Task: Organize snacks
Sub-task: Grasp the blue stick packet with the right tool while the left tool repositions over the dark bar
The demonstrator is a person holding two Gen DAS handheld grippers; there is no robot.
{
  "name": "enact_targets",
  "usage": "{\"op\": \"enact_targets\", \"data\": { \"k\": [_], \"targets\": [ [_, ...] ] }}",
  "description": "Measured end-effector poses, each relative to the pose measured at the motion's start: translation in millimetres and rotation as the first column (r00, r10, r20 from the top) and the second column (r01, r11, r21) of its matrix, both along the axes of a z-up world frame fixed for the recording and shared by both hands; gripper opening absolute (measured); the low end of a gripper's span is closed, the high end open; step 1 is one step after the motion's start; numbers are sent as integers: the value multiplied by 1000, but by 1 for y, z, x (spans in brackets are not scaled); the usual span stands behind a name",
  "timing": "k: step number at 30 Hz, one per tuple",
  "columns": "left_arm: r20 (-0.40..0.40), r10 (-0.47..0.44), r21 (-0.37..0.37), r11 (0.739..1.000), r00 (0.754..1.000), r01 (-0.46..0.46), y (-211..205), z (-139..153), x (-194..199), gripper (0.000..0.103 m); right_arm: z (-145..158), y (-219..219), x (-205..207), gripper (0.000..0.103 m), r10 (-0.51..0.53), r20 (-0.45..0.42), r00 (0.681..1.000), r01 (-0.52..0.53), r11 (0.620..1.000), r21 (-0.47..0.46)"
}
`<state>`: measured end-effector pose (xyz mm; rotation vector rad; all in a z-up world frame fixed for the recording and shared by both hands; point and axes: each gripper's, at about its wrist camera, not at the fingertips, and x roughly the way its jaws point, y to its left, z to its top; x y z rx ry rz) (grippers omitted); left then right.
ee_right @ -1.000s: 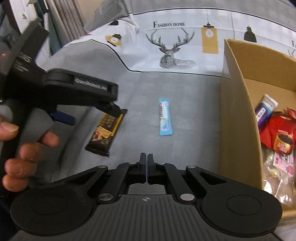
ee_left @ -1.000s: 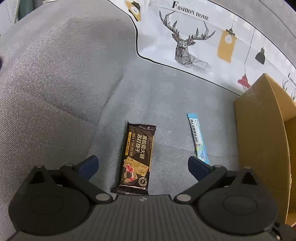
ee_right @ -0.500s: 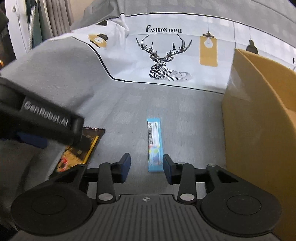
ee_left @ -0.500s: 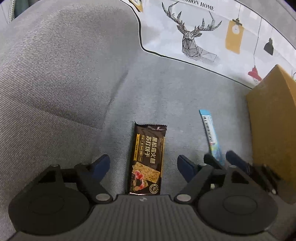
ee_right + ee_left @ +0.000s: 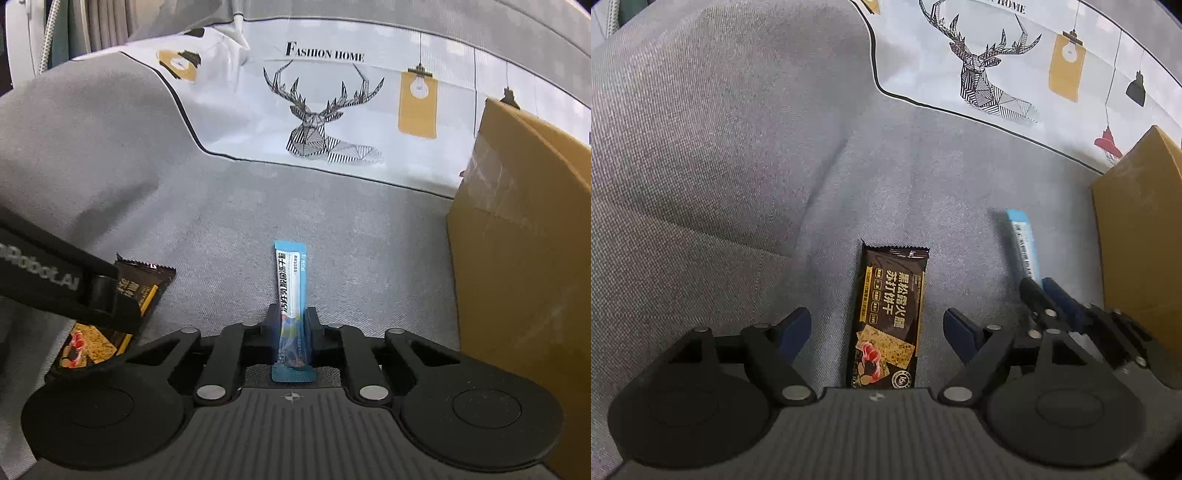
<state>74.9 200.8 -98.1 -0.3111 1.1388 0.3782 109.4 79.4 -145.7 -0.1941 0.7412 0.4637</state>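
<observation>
Right tongs now lowered, closing around blue sachet, left tongs spread astride dark cracker packet

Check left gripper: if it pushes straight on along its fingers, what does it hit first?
Likely the dark cracker packet, lying between the open left gripper fingers on the grey sofa cushion. Depth unclear; nothing else sits in line.

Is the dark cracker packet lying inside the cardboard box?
No, the dark cracker packet lies on the grey sofa cushion, apart from the cardboard box.
</observation>
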Motion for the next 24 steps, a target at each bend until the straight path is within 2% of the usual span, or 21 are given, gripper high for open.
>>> {"op": "enact_targets", "data": {
  "k": [4, 9, 13, 19, 21, 23, 24],
  "targets": [
    [-16, -15, -20, 1000, 1000, 15, -3, -3, 0, 85, 21, -11, -12, 14, 12, -9, 1000, -11, 1000, 22],
    [-41, -51, -2, 999, 998, 51, -11, -6, 1, 88, 48, -34, -34, 14, 33, -164, 986, -22, 997, 69],
    [-56, -71, 21, 997, 996, 72, -16, -8, 0, 88, 60, -49, -74, 14, 54, -174, 983, -47, 998, 44],
    [-73, -69, 31, 997, 995, 72, -17, -12, -1, 89, 41, -50, -74, 14, 21, -218, 976, -8, 998, 60],
    [-81, -77, 36, 996, 994, 80, -18, -13, 0, 89, 31, -47, -72, 15, 15, -222, 975, -6, 999, 39],
    [-90, -83, 42, 995, 992, 87, -18, -15, 3, 89, 21, -43, -70, 17, 18, -240, 971, -15, 1000, 12],
    [-92, -85, 43, 995, 992, 89, -18, -16, 4, 89, 16, -41, -67, 22, 18, -262, 965, -20, 1000, -5]
  ]
}}
